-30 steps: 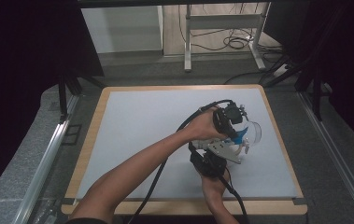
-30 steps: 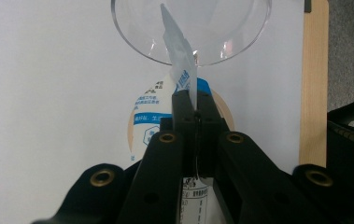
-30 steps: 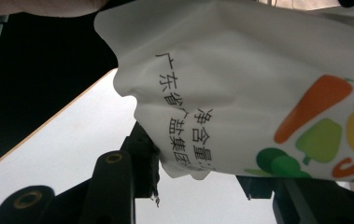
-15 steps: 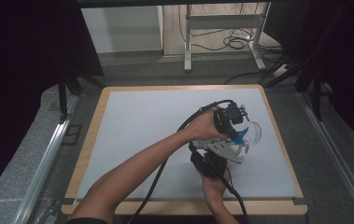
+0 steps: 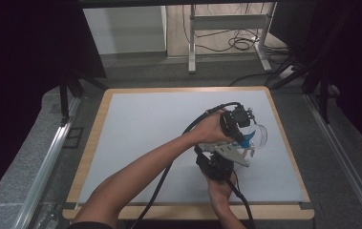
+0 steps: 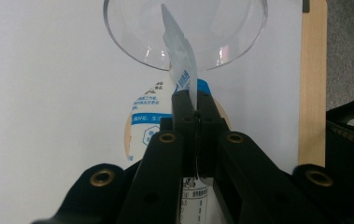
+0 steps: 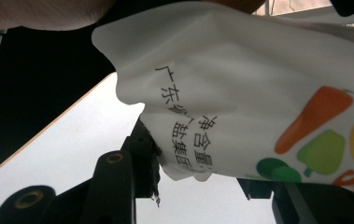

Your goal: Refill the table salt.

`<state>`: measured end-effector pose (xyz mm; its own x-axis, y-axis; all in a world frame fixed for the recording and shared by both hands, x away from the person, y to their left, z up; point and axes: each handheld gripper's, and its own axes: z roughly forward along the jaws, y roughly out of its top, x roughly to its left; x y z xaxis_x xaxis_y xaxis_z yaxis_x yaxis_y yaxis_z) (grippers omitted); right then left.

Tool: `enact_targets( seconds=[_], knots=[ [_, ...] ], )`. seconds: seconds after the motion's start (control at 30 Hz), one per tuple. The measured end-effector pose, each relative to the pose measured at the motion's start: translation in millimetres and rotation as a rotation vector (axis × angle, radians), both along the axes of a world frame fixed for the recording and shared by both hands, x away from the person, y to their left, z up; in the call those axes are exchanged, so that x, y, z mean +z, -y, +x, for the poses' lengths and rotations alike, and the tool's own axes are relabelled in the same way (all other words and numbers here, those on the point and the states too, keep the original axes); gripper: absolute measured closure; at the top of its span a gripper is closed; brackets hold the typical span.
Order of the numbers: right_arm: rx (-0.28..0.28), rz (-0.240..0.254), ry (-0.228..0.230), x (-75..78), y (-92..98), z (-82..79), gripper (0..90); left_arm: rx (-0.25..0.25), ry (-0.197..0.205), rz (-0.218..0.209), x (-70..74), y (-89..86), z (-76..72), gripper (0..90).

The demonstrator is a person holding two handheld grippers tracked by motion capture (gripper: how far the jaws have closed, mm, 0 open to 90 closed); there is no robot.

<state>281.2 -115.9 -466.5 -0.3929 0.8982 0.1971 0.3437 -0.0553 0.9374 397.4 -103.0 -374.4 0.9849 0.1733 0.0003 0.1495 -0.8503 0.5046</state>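
Packet [image 6: 184,70]: white printed pouch with blue band and vegetable print, held up off the worktop [image 5: 145,129] between both tools, its top corner tilted over the rim of the clear bowl [image 6: 132,42]. Judged: contents are being poured or shaken into the bowl.

Left tool [image 6: 195,109]: jaws fully shut, pinching the thin top edge of the packet just short of the bowl. This steers the mouth.

Right tool [image 7: 198,182]: jaws partly closed around the packet's fuller lower body, carrying its weight from beneath.

Bowl stands on the right half of the worktop, near the right wooden border [image 6: 312,70] but not touching it. Little margin there; a nudge could push it toward the edge. The left and far parts of the sheet lie bare, giving ample room to withdraw.
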Motion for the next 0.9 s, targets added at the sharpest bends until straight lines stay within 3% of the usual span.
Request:
enact_targets(
  seconds=[0.9],
  knots=[
    [0.008, -0.009, 0.002, -0.1, -1.1, 0.9, 56.6, 0.001, 0.002, 0.006, -0.5, -1.0, 0.0, 90.0]
  ],
)
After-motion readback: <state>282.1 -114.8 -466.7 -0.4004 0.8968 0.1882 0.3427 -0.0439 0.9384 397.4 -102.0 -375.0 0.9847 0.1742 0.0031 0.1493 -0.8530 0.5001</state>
